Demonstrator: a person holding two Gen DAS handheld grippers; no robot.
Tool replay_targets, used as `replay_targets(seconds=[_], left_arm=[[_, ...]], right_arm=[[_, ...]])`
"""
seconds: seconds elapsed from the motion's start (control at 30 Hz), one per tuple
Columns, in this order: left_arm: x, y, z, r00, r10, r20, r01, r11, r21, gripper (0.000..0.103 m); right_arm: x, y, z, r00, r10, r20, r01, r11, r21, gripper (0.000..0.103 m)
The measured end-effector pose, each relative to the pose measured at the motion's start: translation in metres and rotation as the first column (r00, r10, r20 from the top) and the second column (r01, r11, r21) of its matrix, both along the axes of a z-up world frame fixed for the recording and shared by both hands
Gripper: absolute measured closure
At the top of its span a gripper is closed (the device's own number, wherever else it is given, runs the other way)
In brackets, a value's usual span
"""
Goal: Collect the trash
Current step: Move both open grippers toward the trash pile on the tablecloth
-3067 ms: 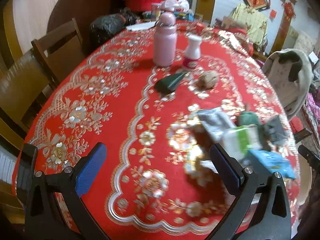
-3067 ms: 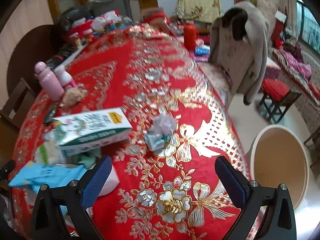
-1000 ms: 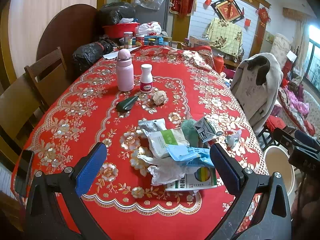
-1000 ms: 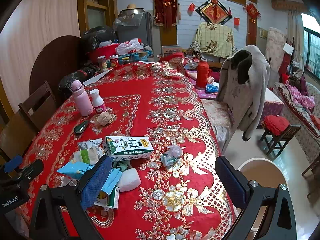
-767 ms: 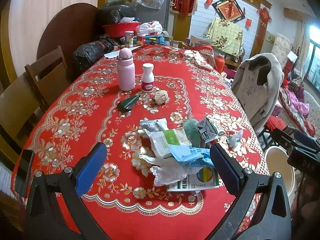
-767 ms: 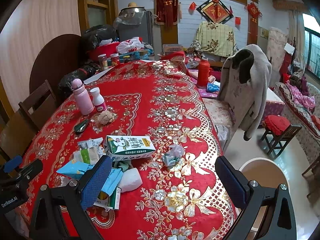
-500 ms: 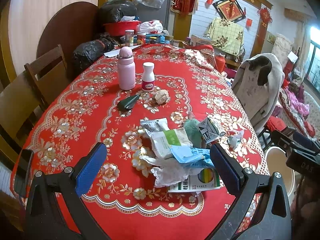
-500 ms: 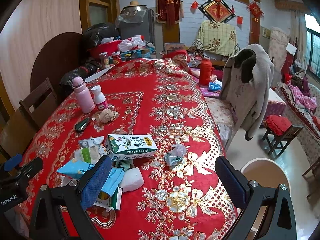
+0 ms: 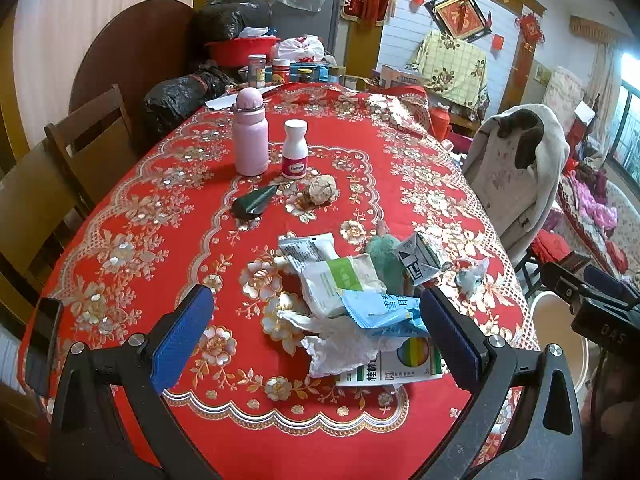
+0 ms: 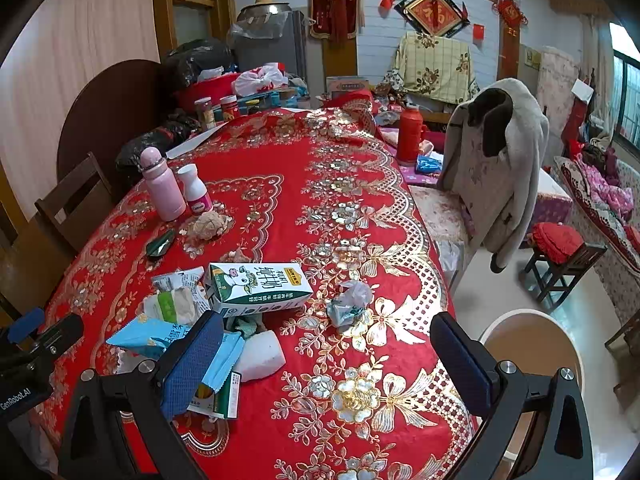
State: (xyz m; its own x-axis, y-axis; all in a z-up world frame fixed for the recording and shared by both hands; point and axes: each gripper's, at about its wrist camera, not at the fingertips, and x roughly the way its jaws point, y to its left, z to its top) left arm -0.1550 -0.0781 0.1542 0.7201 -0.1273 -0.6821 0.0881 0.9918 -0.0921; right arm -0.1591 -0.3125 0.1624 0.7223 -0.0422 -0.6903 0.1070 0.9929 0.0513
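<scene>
Both cameras slightly nearer trash pile (image 9: 360, 304)

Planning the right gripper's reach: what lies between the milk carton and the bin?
In the right wrist view, a crumpled wrapper on bare tablecloth, between milk carton and bin.

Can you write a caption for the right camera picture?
Open right gripper hovers over milk carton and wrappers on a red tablecloth.

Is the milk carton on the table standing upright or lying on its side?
Lying on its side. In the right wrist view the milk carton rests lengthwise on the red tablecloth, printed face up, gabled end toward the wrapper pile.
</scene>
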Motion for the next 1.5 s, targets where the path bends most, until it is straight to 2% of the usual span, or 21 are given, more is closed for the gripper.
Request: replay_targets(seconds=[0.43,0.87,1.5], left_arm=[[0.005,0.002,0.004,1.000,-0.002,-0.002,0.002,1.000,-0.007,0.001],[0.008,0.008,0.004,1.000,0.005,-0.007,-0.005,1.000,-0.011,0.001],[0.016,0.028,-0.006,0.998,0.045,-0.047,-0.045,0.999,-0.014,0.001]], right_arm=[[0.002,-0.002,0.000,1.000,-0.001,-0.001,0.001,1.000,-0.002,0.000],[0.008,0.000,-0.007,0.999,0.008,-0.038,-0.009,1.000,-0.010,0.000],[0.013,-0.001,-0.013,0.997,0.018,-0.076,-0.018,1.000,0.006,0.000]])
